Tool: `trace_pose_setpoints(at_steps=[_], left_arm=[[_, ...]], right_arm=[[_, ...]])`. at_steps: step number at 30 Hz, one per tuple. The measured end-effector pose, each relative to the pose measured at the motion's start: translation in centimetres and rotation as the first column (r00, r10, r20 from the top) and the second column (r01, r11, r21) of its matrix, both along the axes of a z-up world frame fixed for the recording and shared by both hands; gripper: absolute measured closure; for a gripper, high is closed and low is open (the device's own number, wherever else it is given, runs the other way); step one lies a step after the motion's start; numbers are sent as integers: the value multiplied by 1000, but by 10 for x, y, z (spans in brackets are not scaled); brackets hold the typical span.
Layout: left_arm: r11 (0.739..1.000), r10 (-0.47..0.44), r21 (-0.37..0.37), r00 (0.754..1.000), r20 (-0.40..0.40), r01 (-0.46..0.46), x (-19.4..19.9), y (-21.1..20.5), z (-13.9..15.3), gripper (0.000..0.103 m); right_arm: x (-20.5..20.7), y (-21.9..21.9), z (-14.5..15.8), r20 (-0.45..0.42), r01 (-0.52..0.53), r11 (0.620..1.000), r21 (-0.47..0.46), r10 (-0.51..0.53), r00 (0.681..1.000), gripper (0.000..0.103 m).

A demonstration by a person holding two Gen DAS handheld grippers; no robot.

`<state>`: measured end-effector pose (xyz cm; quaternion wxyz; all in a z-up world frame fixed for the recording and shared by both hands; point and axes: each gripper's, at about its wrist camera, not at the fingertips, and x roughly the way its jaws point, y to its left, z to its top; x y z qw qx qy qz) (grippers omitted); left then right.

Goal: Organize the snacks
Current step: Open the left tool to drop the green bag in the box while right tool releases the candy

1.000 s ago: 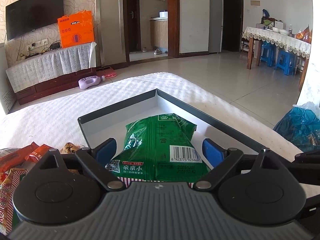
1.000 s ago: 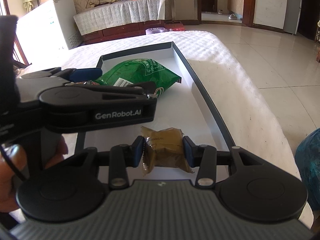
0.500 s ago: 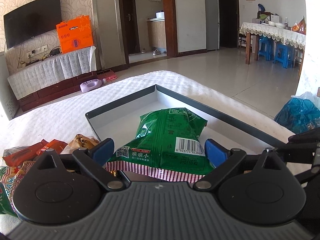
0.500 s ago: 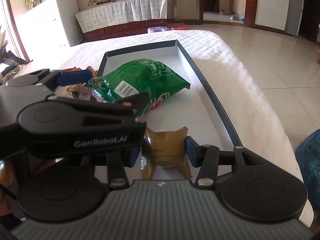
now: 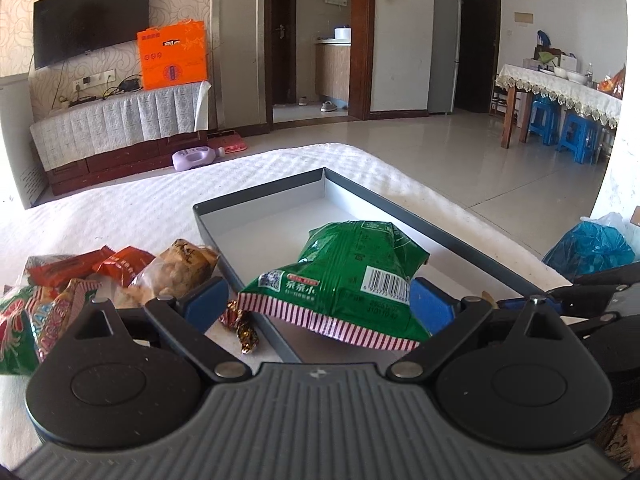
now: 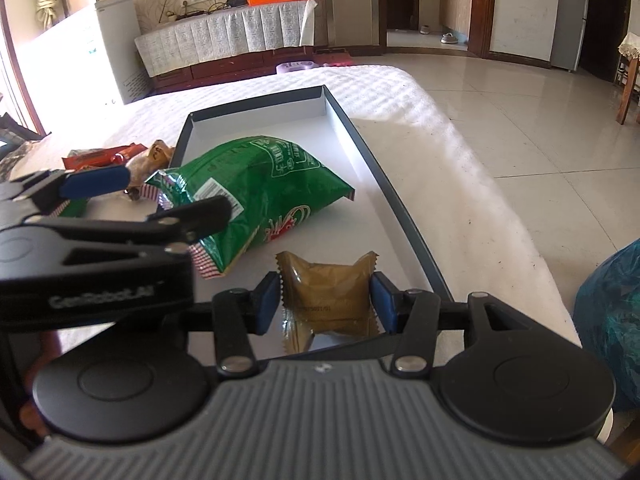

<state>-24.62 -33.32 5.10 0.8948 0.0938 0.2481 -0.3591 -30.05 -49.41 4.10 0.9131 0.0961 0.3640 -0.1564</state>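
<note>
The left gripper [image 5: 318,306] stands open around the green foil snack bag [image 5: 352,276] lying in the shallow grey cardboard tray [image 6: 404,208]. The right gripper [image 6: 326,304] stands open astride a brown wrapped pastry [image 6: 328,300] near the tray's front edge, pads just beside its wrapper.

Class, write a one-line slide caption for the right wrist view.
Right gripper brackets a brown wrapped snack in the grey tray, beside a green bag.

Black grippers w/ blue-padded fingers [image 5: 432,304], silver screws, "GenRobot.AI" marking.
</note>
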Motion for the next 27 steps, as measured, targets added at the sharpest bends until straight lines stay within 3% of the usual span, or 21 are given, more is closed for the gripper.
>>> trace_pose_setpoints(at_steps=[6, 18, 27], left_arm=[[999, 26, -27, 1000, 12, -25, -17, 24, 13, 4], [995, 99, 10, 995, 32, -99, -32, 67, 22, 4], [980, 200, 5, 979, 30, -200, -22, 112, 27, 4]], right_arm=[[-2, 3, 1, 6, -11, 1000, -1, 11, 1000, 49], [-16, 18, 14, 54, -82, 996, 31, 80, 995, 47], [-26, 22, 24, 94, -65, 998, 12, 64, 994, 47]])
